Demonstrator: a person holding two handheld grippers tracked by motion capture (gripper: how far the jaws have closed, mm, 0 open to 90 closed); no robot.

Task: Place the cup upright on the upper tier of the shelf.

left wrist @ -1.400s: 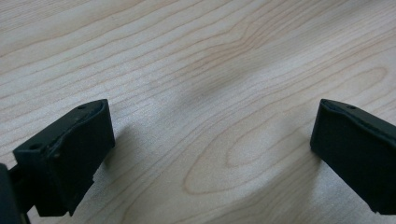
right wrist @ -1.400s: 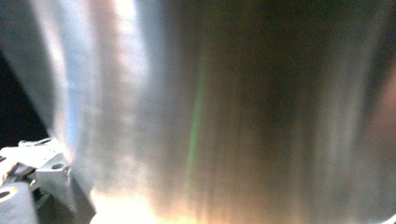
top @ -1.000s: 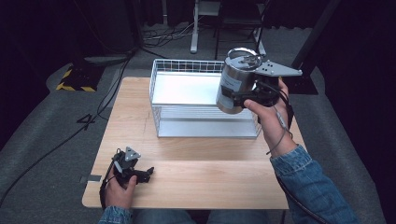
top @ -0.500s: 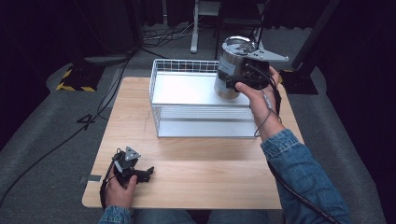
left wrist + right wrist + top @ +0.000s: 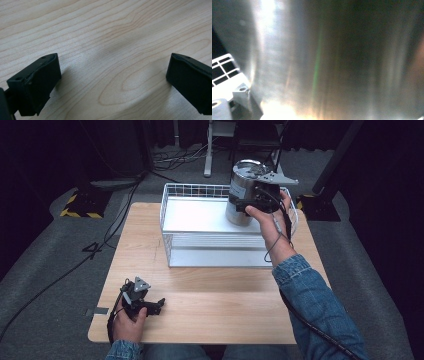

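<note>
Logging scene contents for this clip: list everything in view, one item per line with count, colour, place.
Metal canister: 1, silver, held over the right end of the basket.
Wire basket: 1, white, far half of the table.
Table: 1, light wood, centre.
Striped block: 1, yellow-black, floor at far left.
Cables: several, black, floor left of the table.
Left gripper: 1, black, near left corner of the table, jaws wide apart, holding nothing.
Right gripper: 1, black, clamped on the canister's side.
Sleeves: 2, blue denim, bottom edge.
</note>
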